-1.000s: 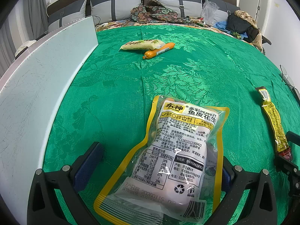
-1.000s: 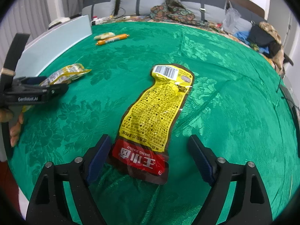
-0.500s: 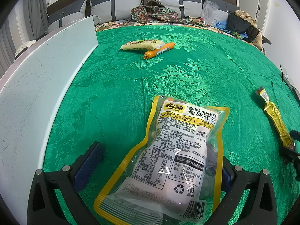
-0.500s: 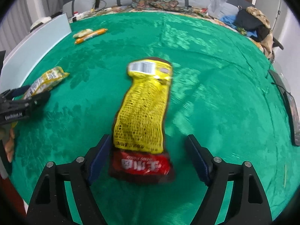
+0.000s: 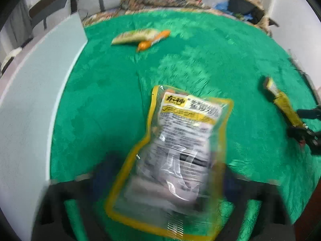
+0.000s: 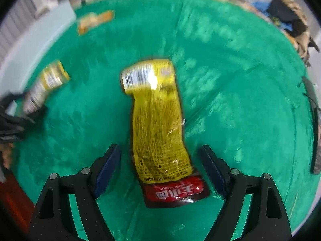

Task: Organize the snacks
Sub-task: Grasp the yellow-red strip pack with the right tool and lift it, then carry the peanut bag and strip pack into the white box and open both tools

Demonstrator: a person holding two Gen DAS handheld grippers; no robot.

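The left gripper [image 5: 164, 182] is closing, and the peanut bag [image 5: 180, 146] sits between its two sides. That picture is very blurry, so I cannot tell if the pads are pressing the bag yet. The bag is see-through with a yellow edge and black writing. Its top end points to about 12 o'clock.

The right gripper [image 6: 160, 168] is closing too. Its blue pads [image 6: 108, 166] are not touching anything. There is a gap on each side of the long yellow snack pack [image 6: 156, 120] that lies between them. The red end of the pack is down near the gripper and the barcode end points to about 12 o'clock.

Both packs are on the green cloth [image 5: 210, 64].

From the left gripper, an orange sausage [image 5: 152, 40] and a pale snack bag [image 5: 134, 36] lie far off at about 12 o'clock, touching each other. A flat white board [image 5: 30, 104] stands along the cloth from 9 to 11 o'clock. At 3 o'clock you can see the yellow snack pack and the black tip of the other gripper.

From the right gripper, the peanut bag and the left gripper show at 9 o'clock. The sausage and the pale bag are a blur at about 11 o'clock. A pile of clothes [image 6: 291, 18] sits at the far edge, at about 1 o'clock.
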